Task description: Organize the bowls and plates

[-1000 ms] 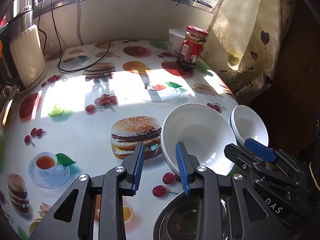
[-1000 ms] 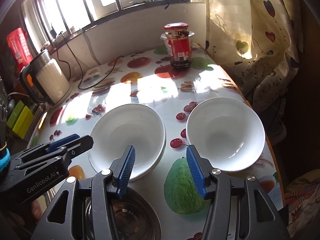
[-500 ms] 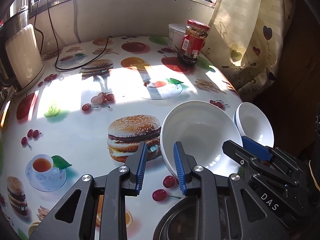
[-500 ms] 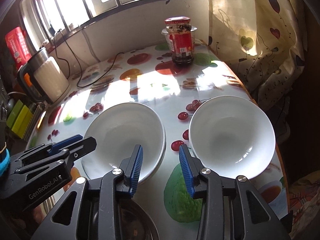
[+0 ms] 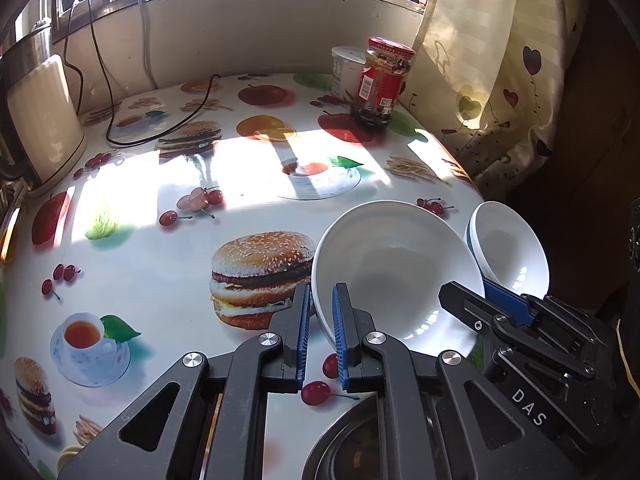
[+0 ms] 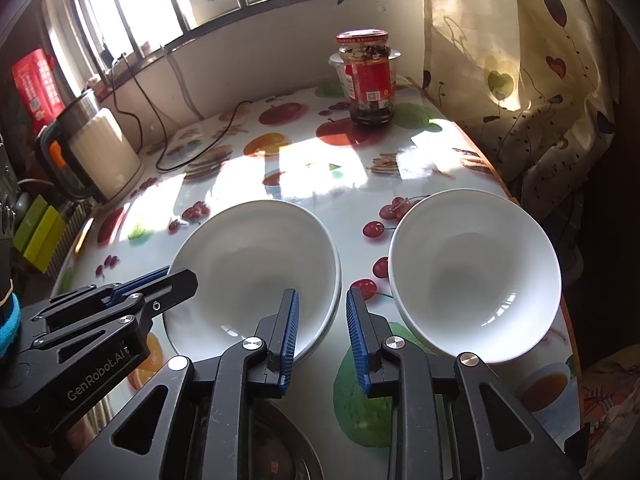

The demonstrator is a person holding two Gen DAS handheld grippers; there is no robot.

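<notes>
White bowl point(image 5: 400, 268) pinched at rim by left tongs point(image 5: 320, 320).

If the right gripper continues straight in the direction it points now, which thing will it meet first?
Probably the near right rim of the stacked white bowls; the right gripper, its jaws closing, already straddles that rim. Depth is unclear.

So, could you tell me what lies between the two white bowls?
Nothing stands between the left bowl and right bowl: only cherry-printed tablecloth, clearest in the right wrist view.
</notes>
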